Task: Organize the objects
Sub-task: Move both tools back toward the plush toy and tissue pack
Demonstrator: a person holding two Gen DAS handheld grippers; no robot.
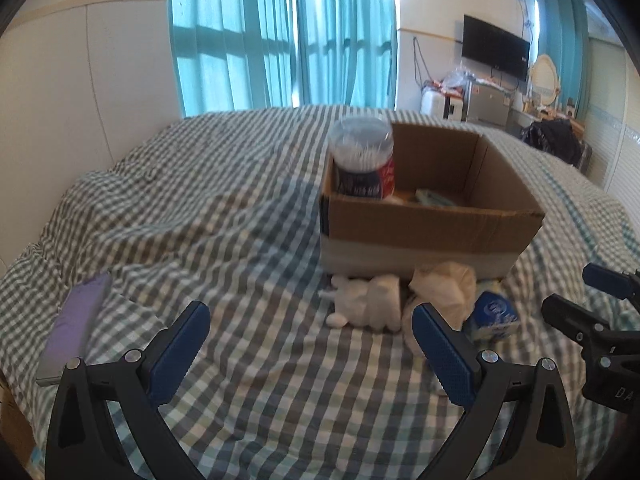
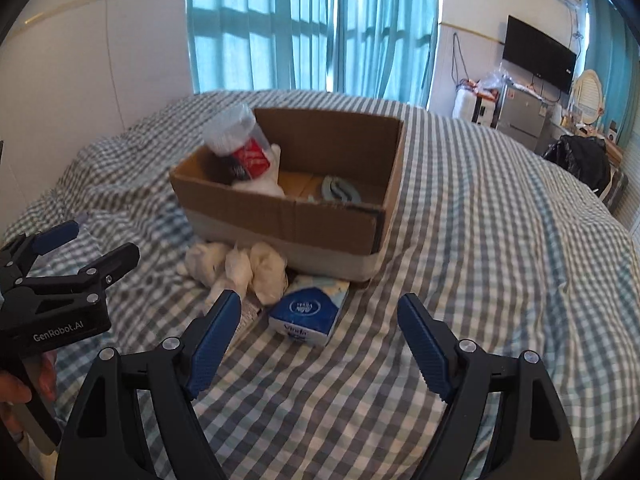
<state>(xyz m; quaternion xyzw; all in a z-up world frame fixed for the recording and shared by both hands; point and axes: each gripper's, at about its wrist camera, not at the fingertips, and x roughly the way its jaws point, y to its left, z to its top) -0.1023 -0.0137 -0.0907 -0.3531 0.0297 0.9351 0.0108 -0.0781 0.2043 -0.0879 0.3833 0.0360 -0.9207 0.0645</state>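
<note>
An open cardboard box (image 1: 432, 232) (image 2: 288, 224) sits on the checked bed. A clear tub of cotton swabs (image 1: 362, 158) (image 2: 240, 144) leans in its left corner, with a white item and a pale blue item (image 2: 340, 190) inside. In front of the box lie white crumpled bags or tissues (image 1: 400, 300) (image 2: 240, 268) and a blue tissue pack (image 1: 494, 316) (image 2: 308, 314). My left gripper (image 1: 312, 320) is open and empty, just short of the white items. My right gripper (image 2: 320, 312) is open and empty, with the tissue pack between its fingers' line.
A purple flat object (image 1: 76, 328) lies at the bed's left edge. The right gripper shows at the right of the left wrist view (image 1: 592, 304); the left gripper shows at the left of the right wrist view (image 2: 68, 256). Curtains, a TV and furniture stand beyond the bed.
</note>
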